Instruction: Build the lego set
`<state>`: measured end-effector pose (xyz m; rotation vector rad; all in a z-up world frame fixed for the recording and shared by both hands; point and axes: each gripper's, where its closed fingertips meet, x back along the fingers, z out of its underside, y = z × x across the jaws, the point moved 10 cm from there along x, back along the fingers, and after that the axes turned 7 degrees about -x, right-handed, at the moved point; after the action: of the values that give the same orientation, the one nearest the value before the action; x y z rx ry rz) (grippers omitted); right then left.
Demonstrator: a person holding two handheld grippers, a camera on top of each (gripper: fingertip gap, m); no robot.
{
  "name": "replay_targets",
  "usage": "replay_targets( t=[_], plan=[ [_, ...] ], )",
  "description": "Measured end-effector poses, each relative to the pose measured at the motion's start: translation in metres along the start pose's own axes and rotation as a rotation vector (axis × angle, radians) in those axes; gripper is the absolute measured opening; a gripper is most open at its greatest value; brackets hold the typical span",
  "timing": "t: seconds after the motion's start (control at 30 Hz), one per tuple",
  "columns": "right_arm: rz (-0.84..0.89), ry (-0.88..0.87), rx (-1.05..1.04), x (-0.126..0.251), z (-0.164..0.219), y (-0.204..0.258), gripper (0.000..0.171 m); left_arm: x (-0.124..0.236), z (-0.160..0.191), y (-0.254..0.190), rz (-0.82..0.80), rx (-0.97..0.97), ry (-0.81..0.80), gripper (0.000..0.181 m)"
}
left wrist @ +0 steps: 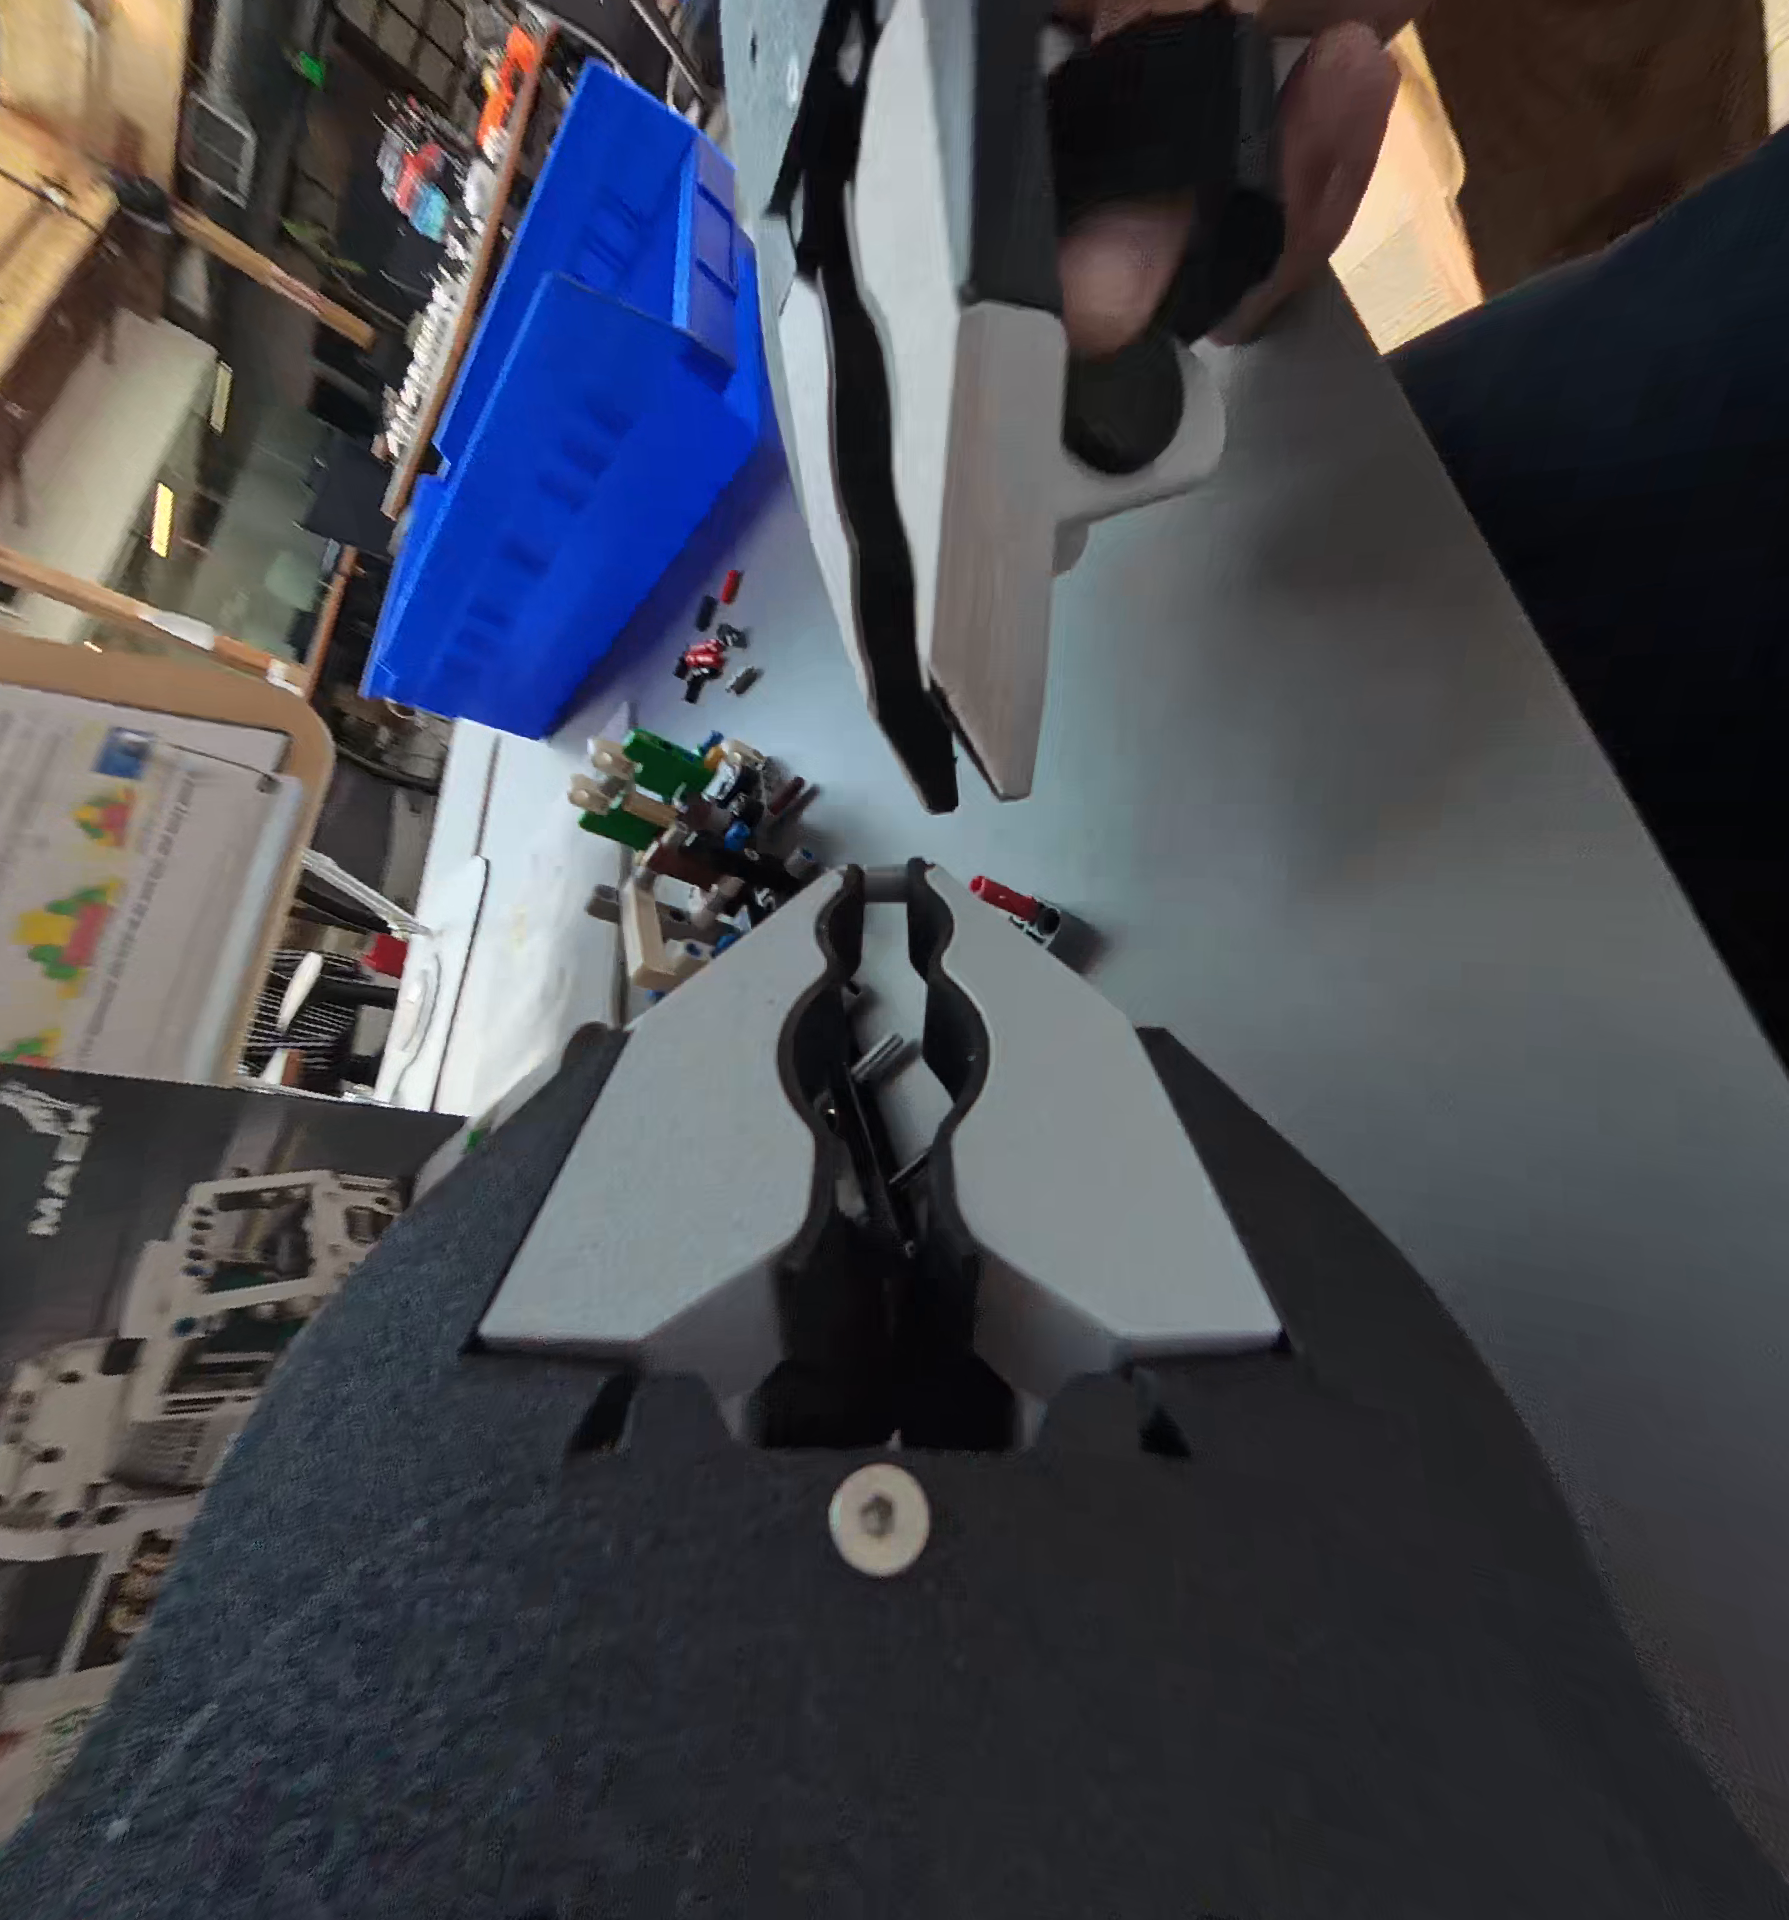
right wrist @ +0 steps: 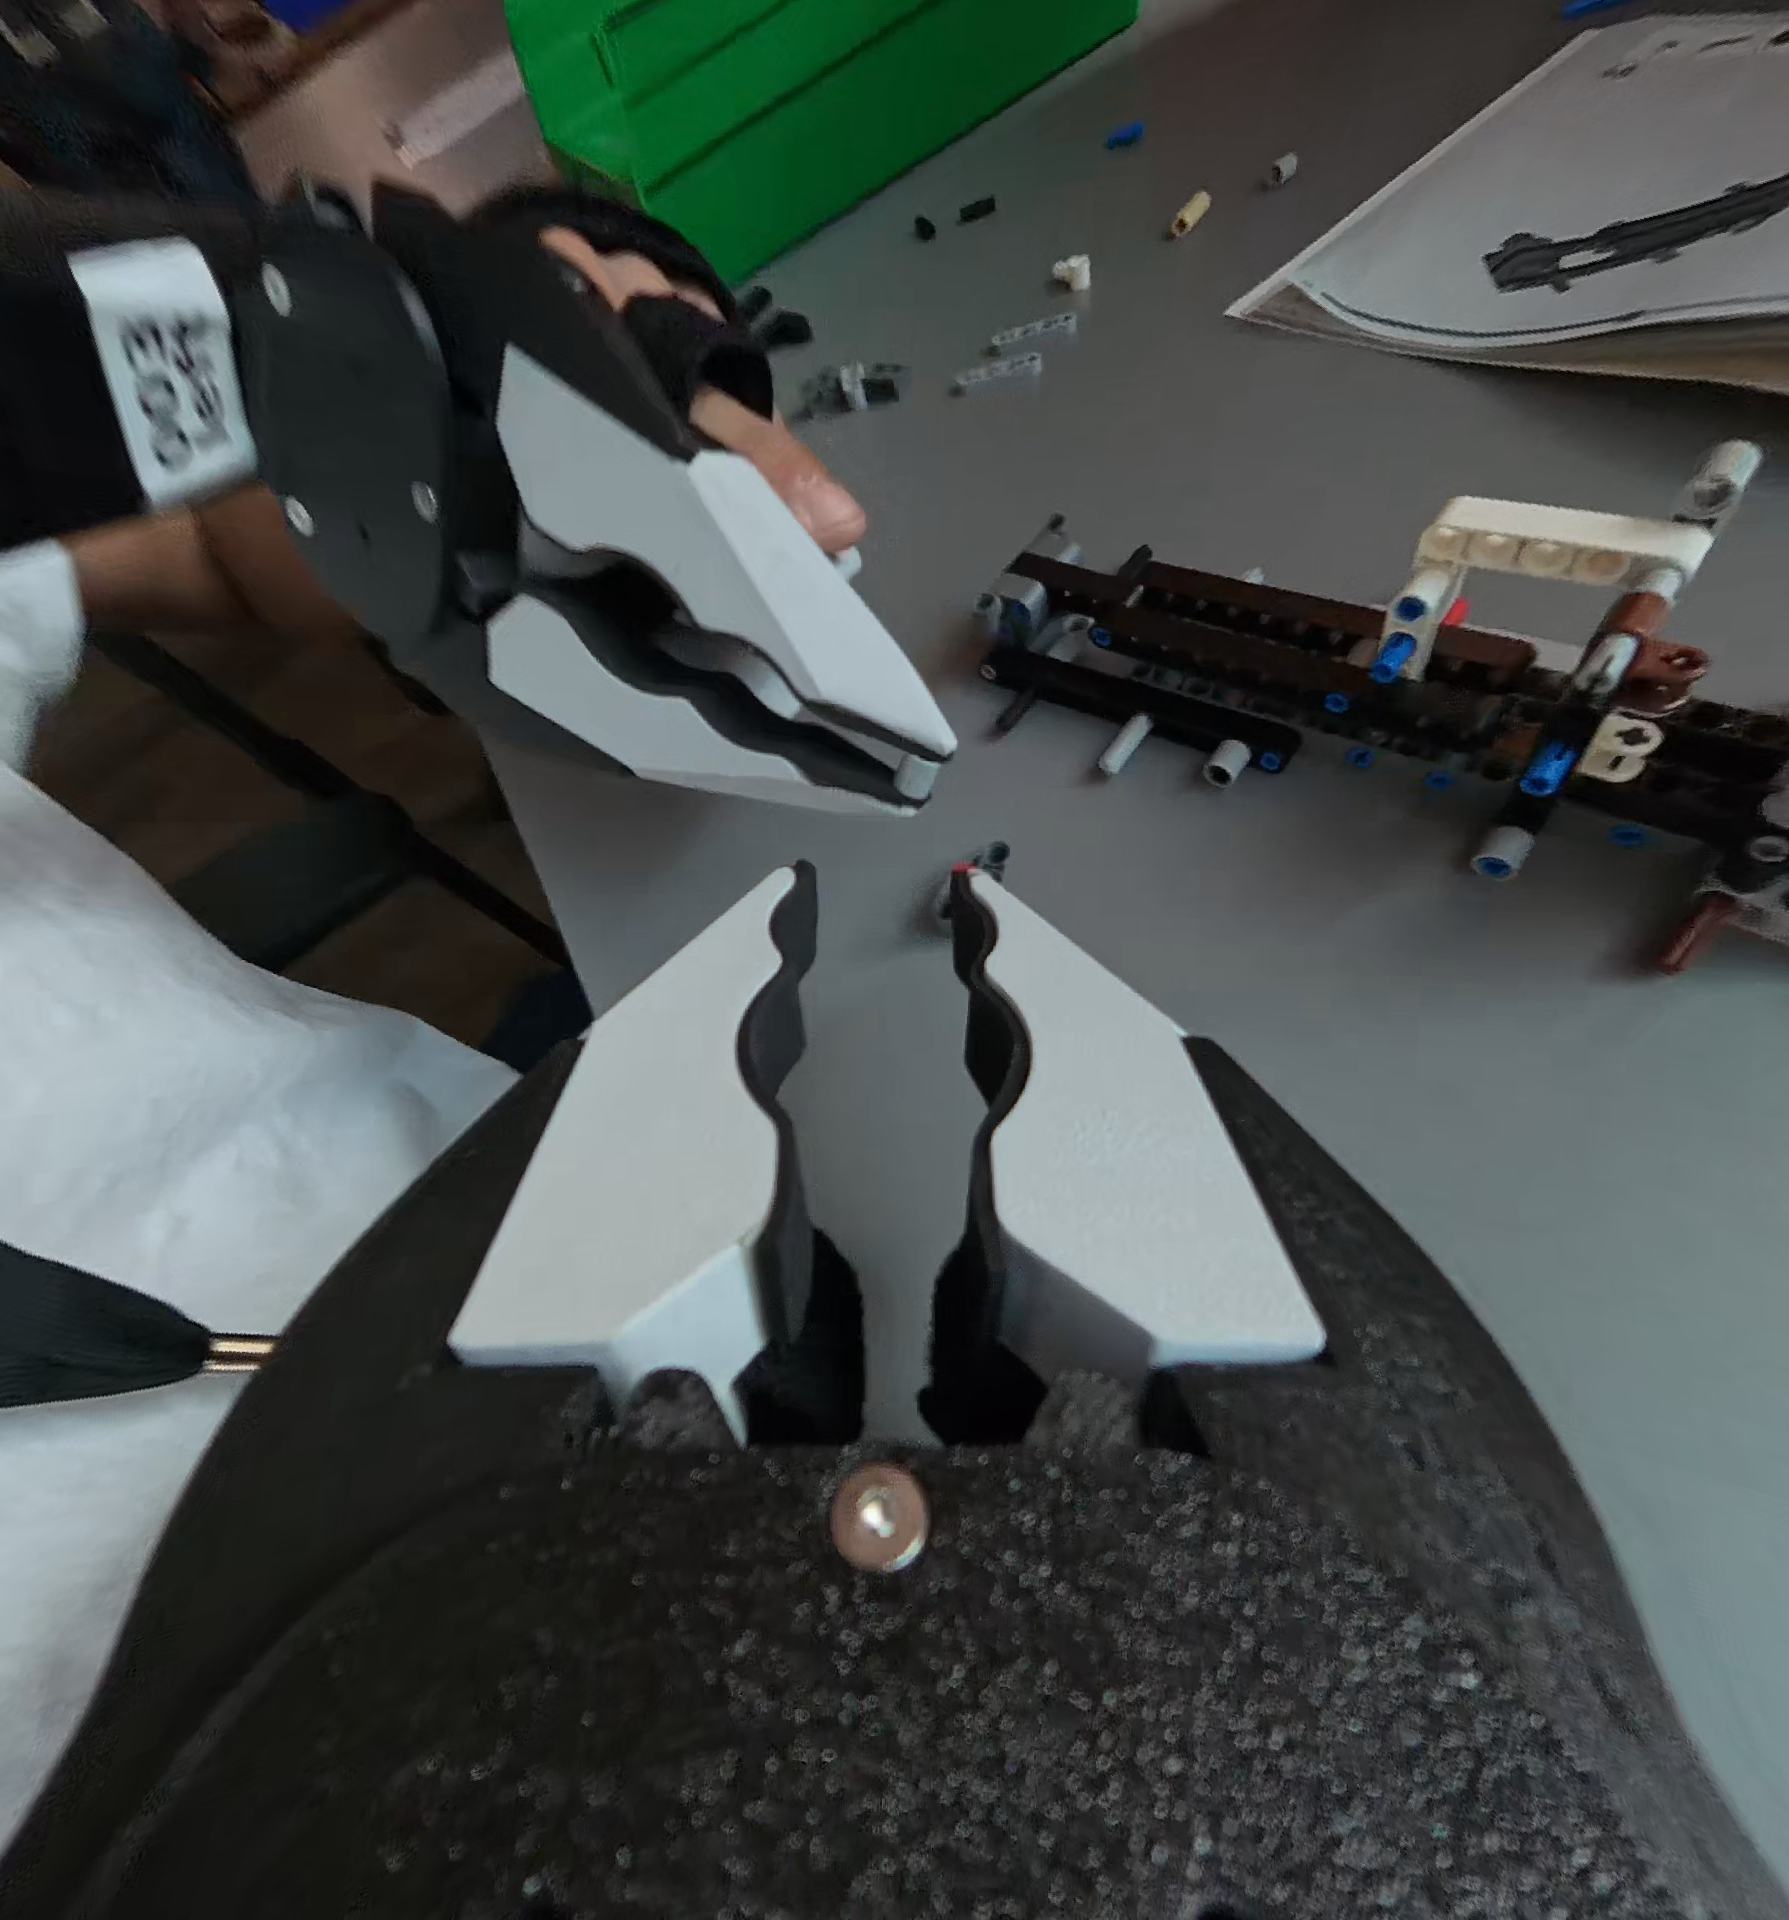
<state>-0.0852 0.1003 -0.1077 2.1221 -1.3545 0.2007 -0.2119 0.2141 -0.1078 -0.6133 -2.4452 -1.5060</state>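
My left gripper (left wrist: 885,883) is shut on a small grey pin (left wrist: 886,885) at its fingertips. In the right wrist view it (right wrist: 926,769) comes in from the upper left with the grey pin (right wrist: 915,776) poking out of its tip. My right gripper (right wrist: 885,878) is open and empty, low over the grey table, just below the left one's tip. A small red and dark piece (right wrist: 973,871) lies at its right fingertip; it shows in the left wrist view (left wrist: 1025,909) too. The part-built dark and brown Lego frame (right wrist: 1389,675) lies to the right.
A blue bin (left wrist: 578,468) stands beyond the build (left wrist: 703,831). A green bin (right wrist: 817,104) is at the back. An open instruction booklet (right wrist: 1596,208) lies at the back right. Loose small pieces (right wrist: 1015,348) are scattered between them. The set's box (left wrist: 142,1351) lies at the left.
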Motion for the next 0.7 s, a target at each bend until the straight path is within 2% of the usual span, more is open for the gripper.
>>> replay_targets(
  t=[0.07, 0.2, 0.4, 0.53, 0.7],
  plan=[
    [-0.117, -0.064, -0.102, 0.001, -0.005, -0.004, 0.022, 0.003, -0.005, -0.003, -0.063, -0.097, -0.019, 0.006],
    [-0.222, -0.091, -0.193, -0.001, -0.009, -0.013, 0.015, 0.005, -0.007, -0.008, -0.117, -0.209, -0.025, 0.006],
    [-0.215, -0.060, -0.123, -0.004, -0.009, -0.008, 0.005, 0.008, -0.009, -0.011, -0.112, -0.235, -0.064, 0.005],
    [-0.251, -0.043, -0.127, -0.005, -0.009, -0.008, 0.009, 0.011, -0.010, -0.011, -0.113, -0.241, -0.094, 0.006],
    [-0.259, -0.045, -0.105, -0.005, -0.009, -0.006, 0.006, 0.011, -0.011, -0.012, -0.126, -0.266, -0.087, 0.005]
  ],
)
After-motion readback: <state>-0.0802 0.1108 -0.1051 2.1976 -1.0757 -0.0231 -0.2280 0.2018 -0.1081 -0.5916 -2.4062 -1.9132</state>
